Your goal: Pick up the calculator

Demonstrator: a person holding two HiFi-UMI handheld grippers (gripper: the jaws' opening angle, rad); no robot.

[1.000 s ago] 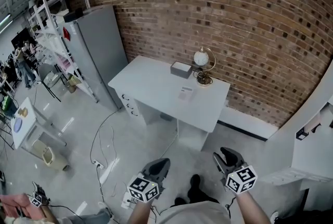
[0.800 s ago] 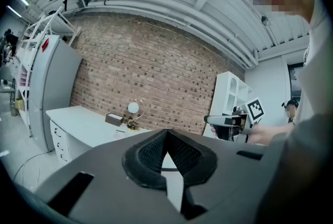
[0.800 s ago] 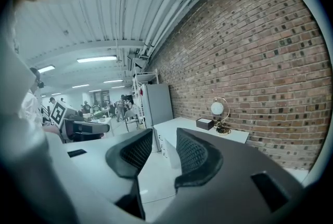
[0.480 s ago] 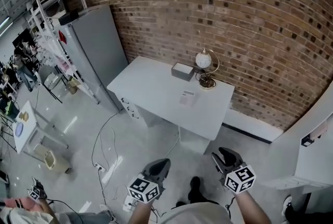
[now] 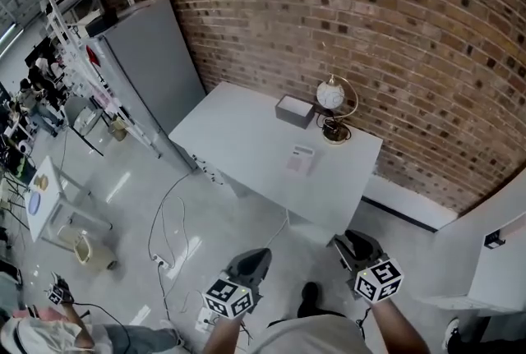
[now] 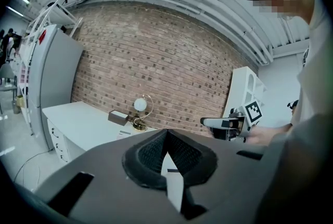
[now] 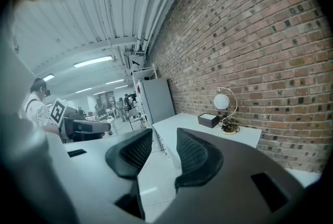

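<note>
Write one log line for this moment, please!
left gripper: shut, empty | right gripper: open, empty | calculator: flat on white desk, not reached

A white desk against a brick wall, grey floor.

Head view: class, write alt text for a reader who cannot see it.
Seen from above, a person holds the left gripper and right gripper over the floor, short of a white desk against a brick wall. On the desk are a flat calculator, a grey box and a small globe on a stand.
</note>
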